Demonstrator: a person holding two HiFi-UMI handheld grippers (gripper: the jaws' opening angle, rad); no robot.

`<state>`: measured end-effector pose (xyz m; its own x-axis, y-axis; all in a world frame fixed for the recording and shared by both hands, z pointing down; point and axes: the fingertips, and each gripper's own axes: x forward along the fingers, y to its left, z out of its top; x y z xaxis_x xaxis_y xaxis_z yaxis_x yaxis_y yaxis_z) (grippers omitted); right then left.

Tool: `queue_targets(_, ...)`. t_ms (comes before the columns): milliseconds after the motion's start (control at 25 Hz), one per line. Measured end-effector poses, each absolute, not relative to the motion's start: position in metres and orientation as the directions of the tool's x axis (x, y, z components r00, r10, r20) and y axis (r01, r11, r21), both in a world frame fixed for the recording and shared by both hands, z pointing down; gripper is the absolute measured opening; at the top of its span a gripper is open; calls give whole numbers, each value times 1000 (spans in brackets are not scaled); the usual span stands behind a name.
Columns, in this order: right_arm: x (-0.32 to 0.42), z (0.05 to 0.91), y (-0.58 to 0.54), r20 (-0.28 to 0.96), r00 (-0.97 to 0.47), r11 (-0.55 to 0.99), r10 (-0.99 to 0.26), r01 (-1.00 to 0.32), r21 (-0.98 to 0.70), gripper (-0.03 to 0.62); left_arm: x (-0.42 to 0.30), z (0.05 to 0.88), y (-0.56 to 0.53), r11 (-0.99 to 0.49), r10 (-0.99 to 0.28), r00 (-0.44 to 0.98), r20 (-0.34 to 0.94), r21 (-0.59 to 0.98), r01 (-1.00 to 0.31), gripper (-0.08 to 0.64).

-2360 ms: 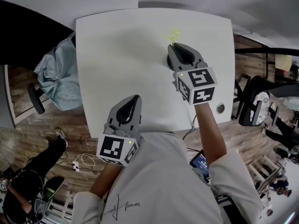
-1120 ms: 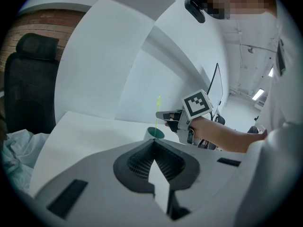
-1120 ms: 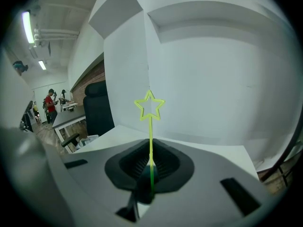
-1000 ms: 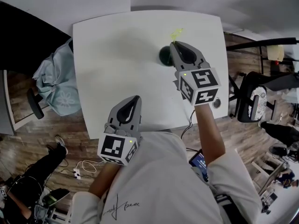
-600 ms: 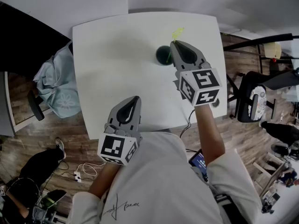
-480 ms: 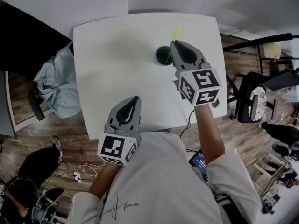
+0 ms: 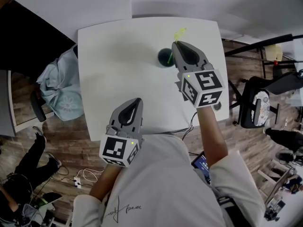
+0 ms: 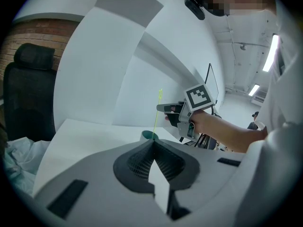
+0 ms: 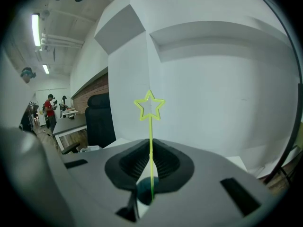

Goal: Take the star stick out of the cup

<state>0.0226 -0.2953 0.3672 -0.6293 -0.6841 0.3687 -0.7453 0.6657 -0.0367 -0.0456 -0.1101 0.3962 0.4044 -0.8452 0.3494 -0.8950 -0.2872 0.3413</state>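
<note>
Standing upright in the cup (image 7: 165,56) on the bench (image 7: 113,56), the stick (image 9: 151,126) runs up through the right tongs (image 7: 176,44), clamped on its shaft (star above); a straight lift should clear it. Left tongs (image 7: 138,99), closed on nothing, sit well apart.

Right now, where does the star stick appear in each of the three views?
Head view: upper middle, the star stick at the tip of the right tongs, beside the dark cup.
Left gripper view: centre, a thin upright line above the cup.
Right gripper view: centre, upright, pinched in the tongs.
Shared landmark: the cup.
</note>
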Motion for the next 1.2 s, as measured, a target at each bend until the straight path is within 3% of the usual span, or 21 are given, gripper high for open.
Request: queue_targets(1200,44,322,-266,298,-661,680,-689,-731,-51,28,-24,388,-96,-336,-844,433,317,316,-887,3)
